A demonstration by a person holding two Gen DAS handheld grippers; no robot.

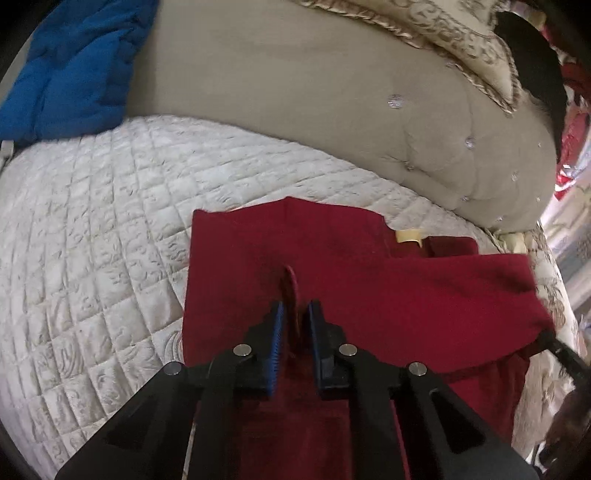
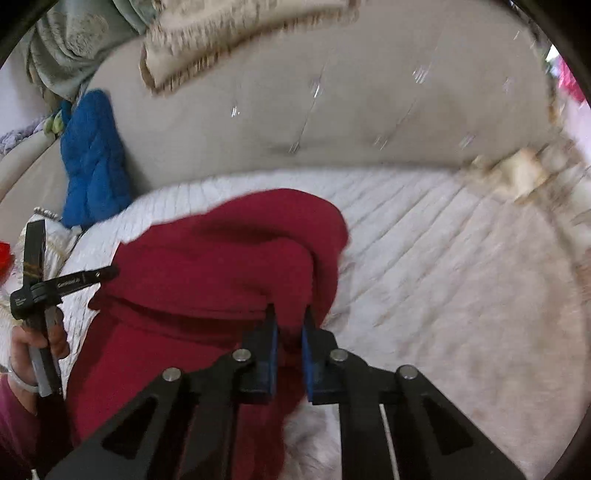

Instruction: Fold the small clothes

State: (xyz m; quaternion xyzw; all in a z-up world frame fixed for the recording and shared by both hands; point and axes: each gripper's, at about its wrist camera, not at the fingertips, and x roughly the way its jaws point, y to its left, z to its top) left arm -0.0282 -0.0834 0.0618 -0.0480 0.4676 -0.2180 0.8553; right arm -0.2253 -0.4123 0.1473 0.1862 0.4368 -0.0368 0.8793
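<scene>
A dark red garment [image 1: 332,266] lies partly folded on the white quilted bed cover [image 1: 92,229]; a tan label [image 1: 408,235] shows at its far edge. My left gripper [image 1: 295,310] is shut on a raised fold of the red cloth near its front edge. My right gripper [image 2: 290,321] is shut on the red garment [image 2: 207,273] too and holds its right side lifted and bunched above the quilt [image 2: 443,258]. The left gripper's body [image 2: 40,291] and the hand holding it show at the left of the right wrist view. The right gripper's finger [image 1: 565,350] shows at the garment's right edge.
A beige tufted headboard [image 1: 295,110] runs behind the bed. A blue cushion [image 1: 74,66] leans at the far left, also in the right wrist view [image 2: 92,162]. Patterned fringed pillows [image 1: 461,33] sit on top of the headboard. The bed's edge [image 1: 554,280] falls away on the right.
</scene>
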